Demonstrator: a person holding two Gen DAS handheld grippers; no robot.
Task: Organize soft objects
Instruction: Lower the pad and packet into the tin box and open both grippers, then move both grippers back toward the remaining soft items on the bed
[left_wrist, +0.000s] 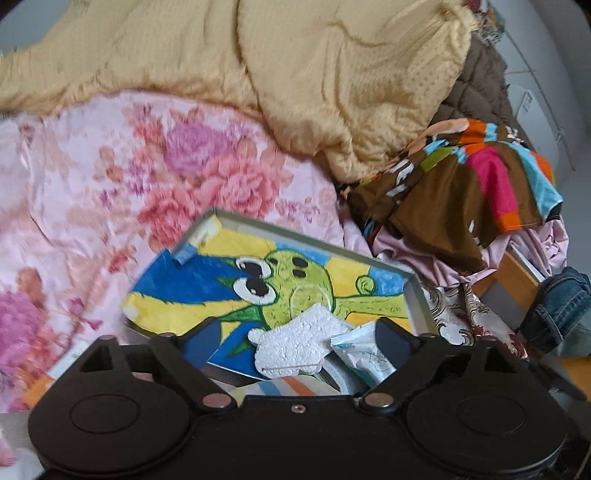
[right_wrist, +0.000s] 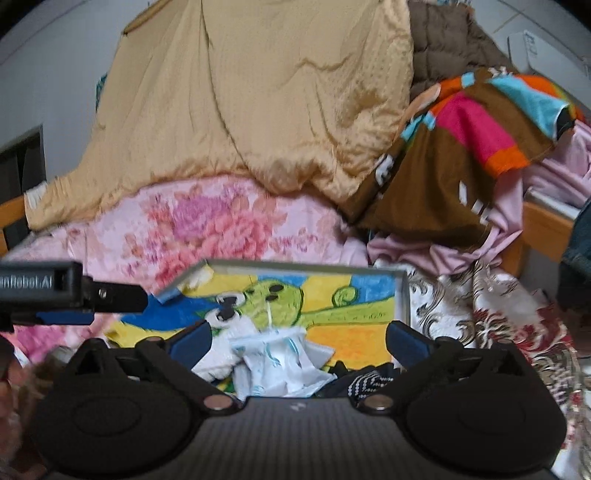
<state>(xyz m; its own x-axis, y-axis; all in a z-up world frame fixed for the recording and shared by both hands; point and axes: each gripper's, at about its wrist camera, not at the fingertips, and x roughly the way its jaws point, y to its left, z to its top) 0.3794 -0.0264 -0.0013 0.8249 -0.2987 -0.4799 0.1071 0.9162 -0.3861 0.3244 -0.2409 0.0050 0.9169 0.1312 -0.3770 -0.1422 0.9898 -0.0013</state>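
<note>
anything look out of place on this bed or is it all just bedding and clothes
Yes: a framed cartoon drawing, hard and flat, lies tilted on the pink floral quilt among soft things. A white textured piece and a crumpled wrapper lie loose on it.

Soft, even daylight without glare or hard shadows; both fisheye views look slightly motion-blurred, bending and darkening toward the corners.

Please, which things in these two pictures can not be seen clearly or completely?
- Framed drawing: its near edge is hidden behind the open left tongs in the left wrist view.
- White packet: blurred in the right wrist view; print unreadable.
- Jeans: cut off by the right edge, left wrist view.
- Dark dotted cloth: mostly hidden by the right tongs' body.
</note>
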